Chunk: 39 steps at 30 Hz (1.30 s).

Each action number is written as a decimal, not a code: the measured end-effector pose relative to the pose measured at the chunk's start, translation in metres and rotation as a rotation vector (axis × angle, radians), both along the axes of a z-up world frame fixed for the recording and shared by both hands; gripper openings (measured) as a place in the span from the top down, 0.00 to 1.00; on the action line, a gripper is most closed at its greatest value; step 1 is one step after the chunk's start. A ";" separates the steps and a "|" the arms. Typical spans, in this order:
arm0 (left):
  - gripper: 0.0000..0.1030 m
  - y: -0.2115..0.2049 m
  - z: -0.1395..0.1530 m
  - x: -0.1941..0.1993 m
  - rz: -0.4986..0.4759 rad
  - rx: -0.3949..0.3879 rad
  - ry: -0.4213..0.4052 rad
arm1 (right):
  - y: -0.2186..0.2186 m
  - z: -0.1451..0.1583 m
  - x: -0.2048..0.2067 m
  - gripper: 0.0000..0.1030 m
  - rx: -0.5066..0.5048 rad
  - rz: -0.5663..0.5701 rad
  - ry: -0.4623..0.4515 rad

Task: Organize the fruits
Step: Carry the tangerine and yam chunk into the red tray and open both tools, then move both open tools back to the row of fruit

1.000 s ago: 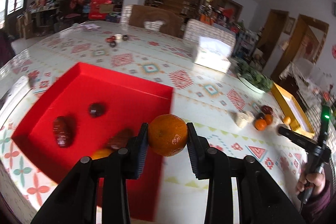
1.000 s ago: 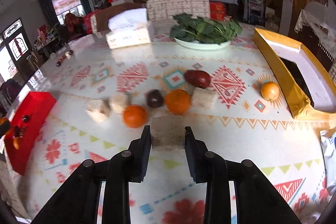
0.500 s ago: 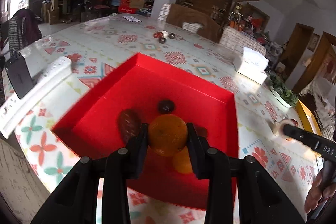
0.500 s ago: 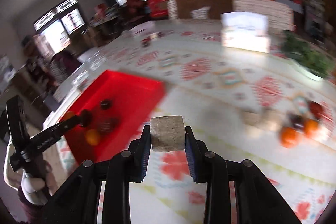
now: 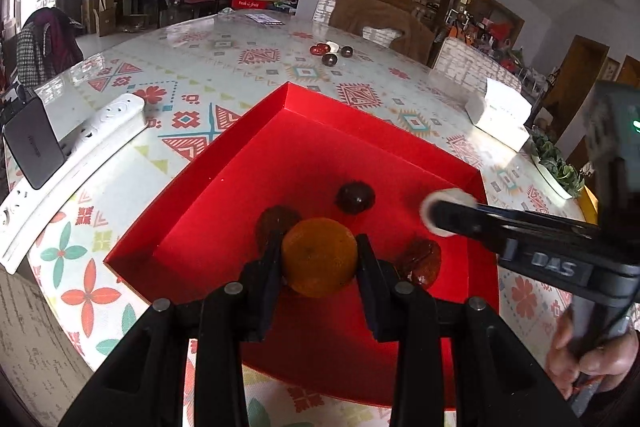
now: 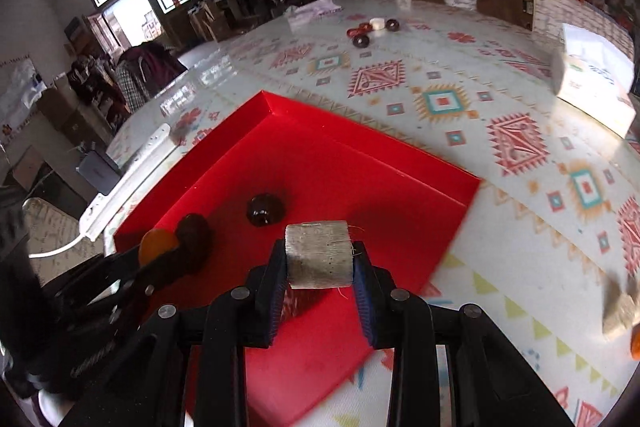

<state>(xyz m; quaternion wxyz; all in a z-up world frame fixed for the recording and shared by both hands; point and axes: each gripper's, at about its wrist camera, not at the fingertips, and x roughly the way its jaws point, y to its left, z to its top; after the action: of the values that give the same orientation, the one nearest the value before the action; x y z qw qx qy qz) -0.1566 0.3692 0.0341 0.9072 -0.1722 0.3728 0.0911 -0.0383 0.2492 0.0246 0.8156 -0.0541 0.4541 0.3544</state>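
While both grippers hang over the red tray [image 5: 224, 163], your left gripper [image 5: 319, 259] is clamped on an orange [image 5: 319, 257] and your right gripper [image 6: 319, 261] pinches a pale cylindrical chunk [image 6: 319, 253]. Dark round fruit [image 5: 355, 197] lies inside the tray.

Both wrist cameras look down along their fingers, close above the shallow red cardboard tray [image 5: 320, 115] [image 6: 320, 147], which both views share.

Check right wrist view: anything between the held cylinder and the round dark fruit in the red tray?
Nothing. In the right wrist view, only bare red tray floor separates the beige cylinder in the right gripper from the round dark fruit.
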 end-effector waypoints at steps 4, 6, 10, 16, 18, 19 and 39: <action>0.67 -0.002 0.001 0.002 -0.007 0.004 0.005 | 0.012 -0.009 0.007 0.66 -0.022 0.014 0.015; 0.66 -0.003 0.003 0.001 -0.003 0.005 0.005 | 0.013 -0.011 0.009 0.66 -0.018 0.011 0.024; 0.51 -0.004 0.011 -0.003 0.005 0.001 -0.019 | 0.009 -0.006 0.007 0.61 0.022 0.017 0.034; 0.43 -0.018 0.031 -0.011 -0.004 0.020 -0.052 | -0.009 0.016 -0.001 0.57 0.063 -0.003 -0.011; 0.43 -0.025 0.037 -0.014 -0.015 0.027 -0.063 | -0.022 0.023 -0.006 0.50 0.081 -0.014 -0.024; 0.42 -0.029 0.040 -0.016 -0.022 0.029 -0.067 | -0.029 0.026 -0.008 0.48 0.090 -0.023 -0.034; 0.30 -0.176 0.074 -0.015 -0.301 0.086 -0.109 | -0.300 0.046 -0.029 0.43 0.141 -0.438 -0.116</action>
<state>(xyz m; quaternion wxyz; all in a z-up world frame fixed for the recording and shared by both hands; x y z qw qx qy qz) -0.1718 0.1935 0.1081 0.9361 -0.0801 0.3403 -0.0395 -0.0676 -0.0512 0.0702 0.8995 0.0826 0.3816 0.1963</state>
